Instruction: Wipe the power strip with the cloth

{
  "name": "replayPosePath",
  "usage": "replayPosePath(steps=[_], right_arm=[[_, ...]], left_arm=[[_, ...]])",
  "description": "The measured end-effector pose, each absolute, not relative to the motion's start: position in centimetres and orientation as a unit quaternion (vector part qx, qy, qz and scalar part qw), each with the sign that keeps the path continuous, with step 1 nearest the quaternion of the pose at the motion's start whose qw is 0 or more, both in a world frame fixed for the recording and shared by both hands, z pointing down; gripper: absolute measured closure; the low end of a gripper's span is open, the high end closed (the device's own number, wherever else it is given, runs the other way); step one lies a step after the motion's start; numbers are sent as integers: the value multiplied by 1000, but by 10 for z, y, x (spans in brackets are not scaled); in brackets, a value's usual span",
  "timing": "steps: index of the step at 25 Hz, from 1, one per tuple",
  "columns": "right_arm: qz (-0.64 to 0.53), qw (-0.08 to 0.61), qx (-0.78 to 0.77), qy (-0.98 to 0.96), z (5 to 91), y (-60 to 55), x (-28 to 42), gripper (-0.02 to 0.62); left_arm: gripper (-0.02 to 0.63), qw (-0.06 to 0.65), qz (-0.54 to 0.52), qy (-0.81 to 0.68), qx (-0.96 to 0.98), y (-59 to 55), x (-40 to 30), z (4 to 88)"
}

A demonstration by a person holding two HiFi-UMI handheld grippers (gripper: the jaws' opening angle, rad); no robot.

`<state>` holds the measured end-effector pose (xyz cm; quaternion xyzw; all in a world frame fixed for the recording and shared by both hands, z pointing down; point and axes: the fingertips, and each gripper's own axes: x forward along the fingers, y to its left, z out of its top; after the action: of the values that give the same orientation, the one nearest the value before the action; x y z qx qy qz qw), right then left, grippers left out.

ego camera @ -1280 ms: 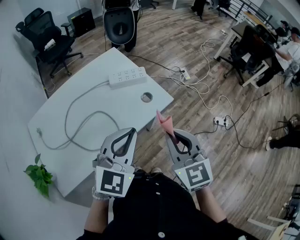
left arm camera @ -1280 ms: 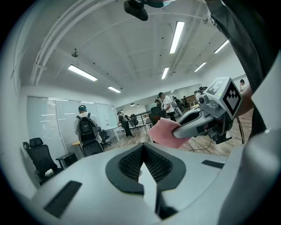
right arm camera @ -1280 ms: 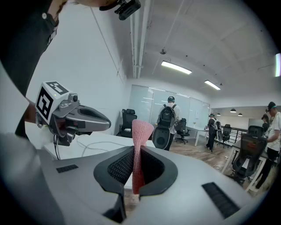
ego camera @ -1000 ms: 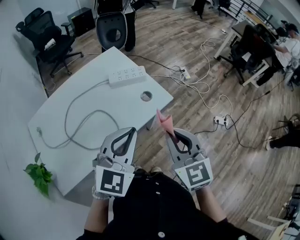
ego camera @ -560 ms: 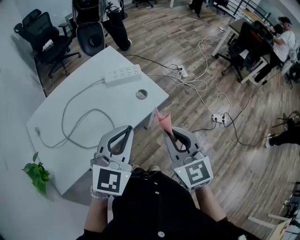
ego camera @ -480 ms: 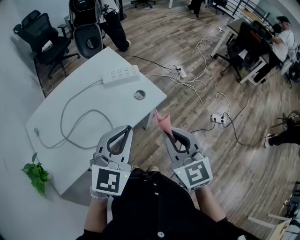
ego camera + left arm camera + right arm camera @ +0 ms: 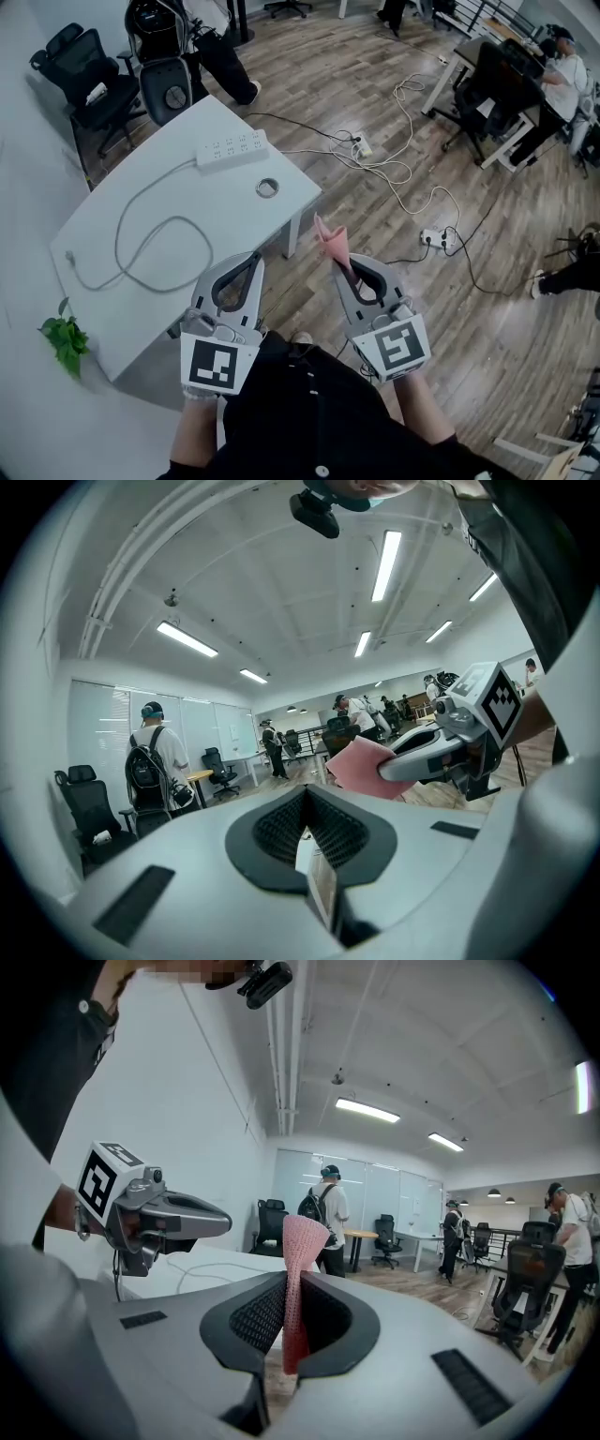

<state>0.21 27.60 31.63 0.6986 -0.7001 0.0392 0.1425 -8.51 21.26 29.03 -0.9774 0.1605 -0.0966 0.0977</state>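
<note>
The white power strip [image 7: 232, 149] is seen only in the head view, lying along the far edge of the white table [image 7: 225, 220]. Its white cable [image 7: 131, 246] is looped across the top toward the near left, and a round grommet hole [image 7: 267, 187] is set just near-right of it. Any print on the strip is too small to be read. The pink cloth [image 7: 330, 246] is held well apart from the strip, off the table's right side and above the wooden floor [image 7: 450, 319]. It is pinched in the right gripper [image 7: 343, 270]. That gripper's own view shows the jaws closed on the cloth, which stands upright from between them. The left gripper [image 7: 247, 266] is held just beside the right one, by the table's near edge. In its own view the jaws are pressed together with nothing between them. Both grippers are held low before the person's body, pointing forward and roughly parallel. A square black-and-white marker is carried on each cube [image 7: 214, 364]. A person with a backpack [image 7: 156, 761] is made out standing in both gripper views. A small green plant [image 7: 64, 339] is shown only from above, at the table's near left.
</note>
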Motion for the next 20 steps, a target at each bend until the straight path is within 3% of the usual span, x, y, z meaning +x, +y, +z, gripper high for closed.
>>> replayPosePath(steps=[20], right_arm=[[43,145,716,-681,339,266,64,548]], left_arm=[[597,105,-93,137,-981,201,-22,309]])
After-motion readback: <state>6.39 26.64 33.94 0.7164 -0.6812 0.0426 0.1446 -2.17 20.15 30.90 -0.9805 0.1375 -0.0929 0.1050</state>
